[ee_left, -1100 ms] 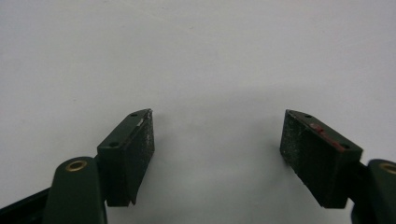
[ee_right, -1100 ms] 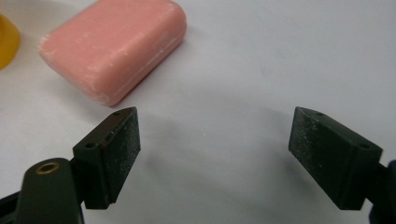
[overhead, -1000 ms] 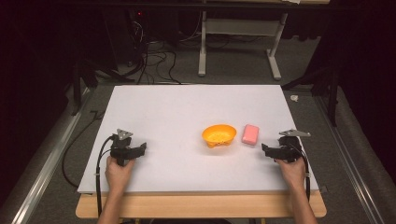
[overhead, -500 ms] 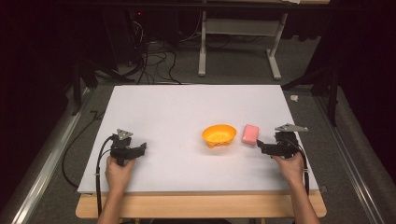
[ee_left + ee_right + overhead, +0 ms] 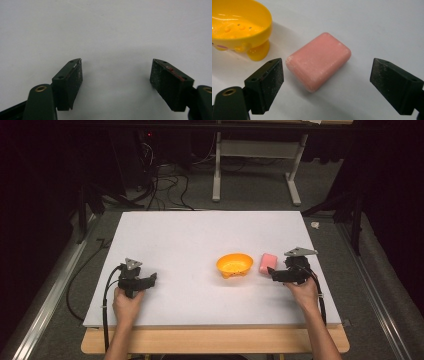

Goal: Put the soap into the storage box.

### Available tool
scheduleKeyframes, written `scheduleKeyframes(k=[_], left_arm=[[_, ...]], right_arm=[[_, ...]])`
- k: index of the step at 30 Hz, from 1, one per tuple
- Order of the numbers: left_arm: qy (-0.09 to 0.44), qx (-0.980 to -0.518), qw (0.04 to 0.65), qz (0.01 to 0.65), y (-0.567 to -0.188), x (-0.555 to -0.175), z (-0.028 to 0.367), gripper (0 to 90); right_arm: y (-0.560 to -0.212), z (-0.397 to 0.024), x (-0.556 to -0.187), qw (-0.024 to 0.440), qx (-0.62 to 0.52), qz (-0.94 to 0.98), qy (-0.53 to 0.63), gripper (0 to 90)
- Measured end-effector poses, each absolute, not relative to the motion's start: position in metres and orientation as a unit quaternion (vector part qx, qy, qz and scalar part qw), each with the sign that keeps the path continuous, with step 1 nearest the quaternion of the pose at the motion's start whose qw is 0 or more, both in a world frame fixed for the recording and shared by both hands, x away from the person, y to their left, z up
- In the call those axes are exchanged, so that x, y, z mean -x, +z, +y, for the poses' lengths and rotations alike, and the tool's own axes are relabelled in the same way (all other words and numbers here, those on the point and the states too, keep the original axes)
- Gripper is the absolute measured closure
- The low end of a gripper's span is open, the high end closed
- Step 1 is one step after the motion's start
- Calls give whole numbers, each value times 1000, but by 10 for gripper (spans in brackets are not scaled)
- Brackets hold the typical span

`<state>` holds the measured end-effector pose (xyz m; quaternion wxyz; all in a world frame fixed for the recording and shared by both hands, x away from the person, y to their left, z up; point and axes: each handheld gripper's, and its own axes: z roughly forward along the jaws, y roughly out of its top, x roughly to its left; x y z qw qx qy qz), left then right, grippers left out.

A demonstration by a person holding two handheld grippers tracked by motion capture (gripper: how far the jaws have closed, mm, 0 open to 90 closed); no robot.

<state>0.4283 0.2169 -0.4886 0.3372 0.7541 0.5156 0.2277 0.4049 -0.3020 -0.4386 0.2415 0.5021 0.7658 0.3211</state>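
A pink soap bar (image 5: 268, 262) (image 5: 319, 61) lies flat on the white table top (image 5: 200, 240), just right of a yellow soap dish (image 5: 234, 265) (image 5: 239, 25) with holes in its bottom and small feet. My right gripper (image 5: 270, 271) (image 5: 325, 83) hovers just short of the bar, its jaws wide apart and just opened further; the bar lies ahead between them, untouched. My left gripper (image 5: 153, 278) (image 5: 116, 80) rests open at the table's front left, with bare white surface between its pads.
The white table top ends in a wooden front edge (image 5: 210, 340). Grey floor, cables (image 5: 165, 185) and a white table stand (image 5: 255, 165) lie beyond the far edge. A metal rail (image 5: 50, 295) runs along the left.
My right gripper has moved left and a little up toward the pink soap bar. The left gripper has stayed put.
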Motion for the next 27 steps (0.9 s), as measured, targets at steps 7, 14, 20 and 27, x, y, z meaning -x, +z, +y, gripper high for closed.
scheduleKeyframes(k=[7, 14, 20, 27], left_arm=[[228, -754, 337, 515, -489, -428, 217, 265], [228, -754, 337, 515, -489, -428, 217, 265], [228, -754, 337, 515, -489, -428, 217, 265], [228, -754, 337, 515, -489, -428, 217, 265]], right_arm=[[-443, -291, -415, 241, -490, 783, 299, 121], [-448, -284, -425, 240, -482, 794, 283, 121], [-453, -281, -429, 239, -480, 798, 276, 120], [-456, -282, -433, 233, -481, 799, 276, 119]])
